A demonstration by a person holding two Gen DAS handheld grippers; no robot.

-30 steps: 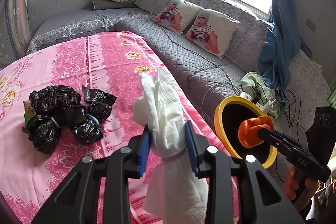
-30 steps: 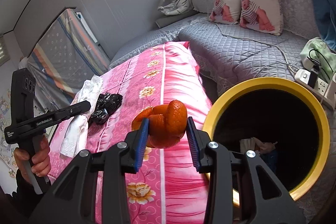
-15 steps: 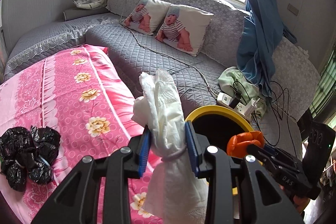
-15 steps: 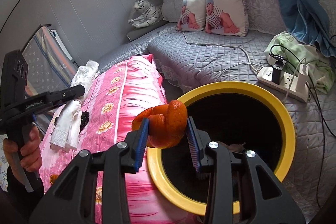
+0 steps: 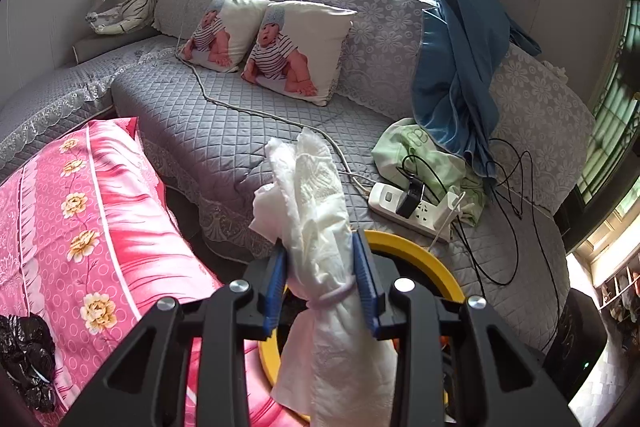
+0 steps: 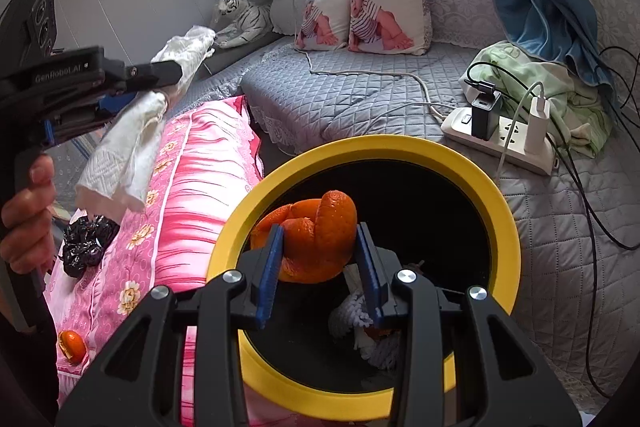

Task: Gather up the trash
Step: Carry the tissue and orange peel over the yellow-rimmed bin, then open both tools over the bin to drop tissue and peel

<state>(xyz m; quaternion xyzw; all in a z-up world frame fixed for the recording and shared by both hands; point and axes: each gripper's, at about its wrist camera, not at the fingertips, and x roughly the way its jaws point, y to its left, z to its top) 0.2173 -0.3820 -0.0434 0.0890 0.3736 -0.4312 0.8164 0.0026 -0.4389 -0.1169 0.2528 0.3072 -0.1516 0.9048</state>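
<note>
My left gripper is shut on a white paper bundle tied with a rubber band, and it hangs near the yellow rim of the trash bin. In the right wrist view that same bundle shows at the left, held over the pink-covered table. My right gripper is shut on an orange peel right above the bin's black opening, inside the yellow rim. White crumpled trash lies at the bin's bottom. Black bags and another peel rest on the table.
A grey quilted sofa wraps around behind, with two printed pillows and a toy tiger. A power strip with chargers and trailing cables lies on the sofa beside a green cloth. Blue curtain hangs at the right.
My left gripper has swung right with the white bundle, from over the pink table to the bin's rim. The right gripper has carried the peel from beside the bin to over its opening.
</note>
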